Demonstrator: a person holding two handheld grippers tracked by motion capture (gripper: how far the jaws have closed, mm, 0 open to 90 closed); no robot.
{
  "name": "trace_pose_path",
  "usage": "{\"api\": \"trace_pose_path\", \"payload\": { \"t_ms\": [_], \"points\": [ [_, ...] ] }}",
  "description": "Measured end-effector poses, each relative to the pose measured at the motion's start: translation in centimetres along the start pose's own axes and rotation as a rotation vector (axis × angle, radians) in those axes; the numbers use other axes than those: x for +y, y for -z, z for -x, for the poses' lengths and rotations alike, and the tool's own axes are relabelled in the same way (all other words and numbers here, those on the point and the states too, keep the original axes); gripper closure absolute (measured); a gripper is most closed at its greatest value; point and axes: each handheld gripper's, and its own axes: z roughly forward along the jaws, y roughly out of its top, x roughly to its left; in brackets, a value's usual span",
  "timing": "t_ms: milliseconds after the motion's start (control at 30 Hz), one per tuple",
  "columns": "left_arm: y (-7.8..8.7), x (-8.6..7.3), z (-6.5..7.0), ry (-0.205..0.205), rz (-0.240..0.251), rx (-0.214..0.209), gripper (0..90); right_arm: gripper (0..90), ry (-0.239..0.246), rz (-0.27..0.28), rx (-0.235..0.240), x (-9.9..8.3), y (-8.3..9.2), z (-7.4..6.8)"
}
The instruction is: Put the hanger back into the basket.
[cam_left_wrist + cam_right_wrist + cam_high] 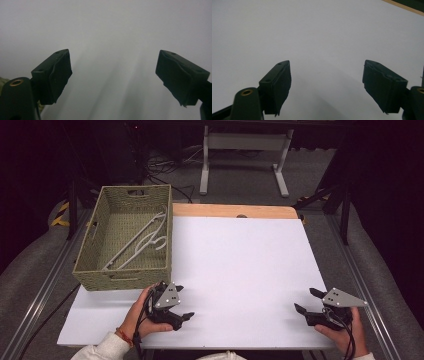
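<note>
Two claws (pixel 182 301) (pixel 306 300), both wide and empty, beside one basket (pixel 95 279) with two hangers (pixel 142 242).

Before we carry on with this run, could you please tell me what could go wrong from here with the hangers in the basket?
1. The white hangers lie overlapped in the woven basket; lifting one could drag the other along.
2. Their hooks rest near the basket's far wall, so a hook might catch the weave or the rim.
3. The left tongs sit beside the basket's near corner, open; reaching in could nudge the light basket across the white table. The right tongs are open too.
</note>
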Motion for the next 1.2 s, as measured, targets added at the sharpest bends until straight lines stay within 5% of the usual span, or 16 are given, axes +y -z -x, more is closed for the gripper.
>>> {"api": "trace_pose_path", "payload": {
  "t_ms": [267,1200],
  "points": [
    [-0.6,-0.7,-0.5,0.044,0.007,-0.013,13.3,23.4,0.021,-0.005,0.004,-0.2,-0.1,-0.5],
    [-1.4,-0.4,-0.5,0.026,-0.027,-0.017,13.1,22.6,0.046,-0.005,0.016,-0.1,-0.5,-0.8]
  ]
}}
